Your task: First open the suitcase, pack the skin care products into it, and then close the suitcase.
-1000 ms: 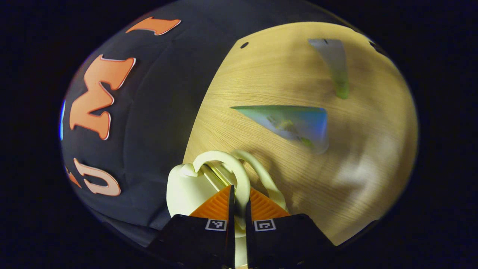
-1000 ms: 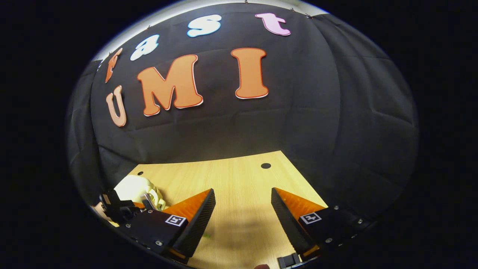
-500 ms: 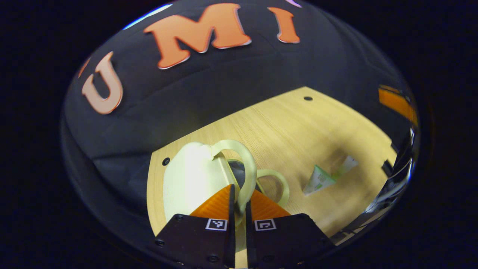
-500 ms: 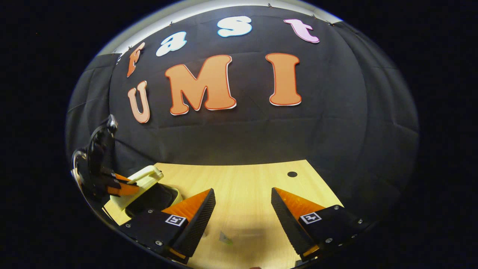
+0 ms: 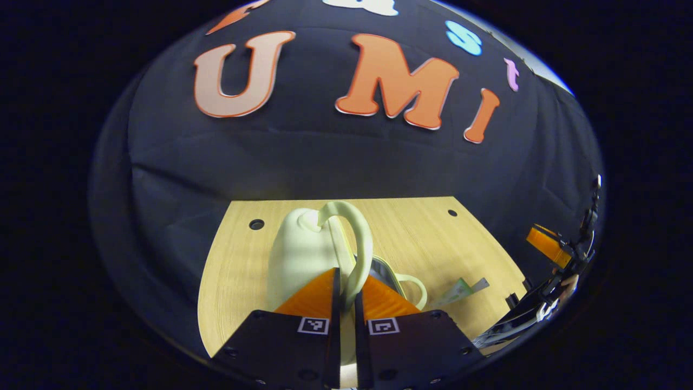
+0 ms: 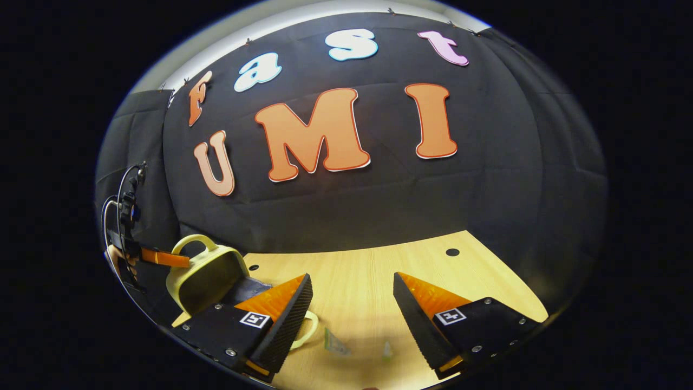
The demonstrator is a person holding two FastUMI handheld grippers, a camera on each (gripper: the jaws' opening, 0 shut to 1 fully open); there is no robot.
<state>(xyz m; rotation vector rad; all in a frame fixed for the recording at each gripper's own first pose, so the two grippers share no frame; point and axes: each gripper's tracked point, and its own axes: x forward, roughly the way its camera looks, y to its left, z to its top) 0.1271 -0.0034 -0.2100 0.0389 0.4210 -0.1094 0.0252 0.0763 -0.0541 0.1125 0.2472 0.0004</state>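
Note:
A small pale-yellow suitcase stands open at the table's left. Its lid (image 5: 300, 254) is raised nearly upright, and my left gripper (image 5: 346, 273) is shut on the lid's arched handle (image 5: 361, 238). The lower half's handle (image 5: 414, 284) lies flat toward the right. In the right gripper view the raised lid (image 6: 203, 276) shows its dark inside, with the left gripper (image 6: 165, 257) pinching the handle from the left. A green and white skin care tube (image 5: 457, 291) lies on the table beside the case. My right gripper (image 6: 352, 279) hangs open above two small sachets (image 6: 335, 344).
The light wooden table (image 6: 368, 271) ends at the black cloth wall behind. Small round holes (image 5: 256, 223) mark its far corners. The right gripper (image 5: 547, 244) and the hand holding it sit at the right edge of the left gripper view.
My left gripper, still shut on the handle, has swung the lid from almost closed to nearly upright. The right gripper stayed open and tilted up a little.

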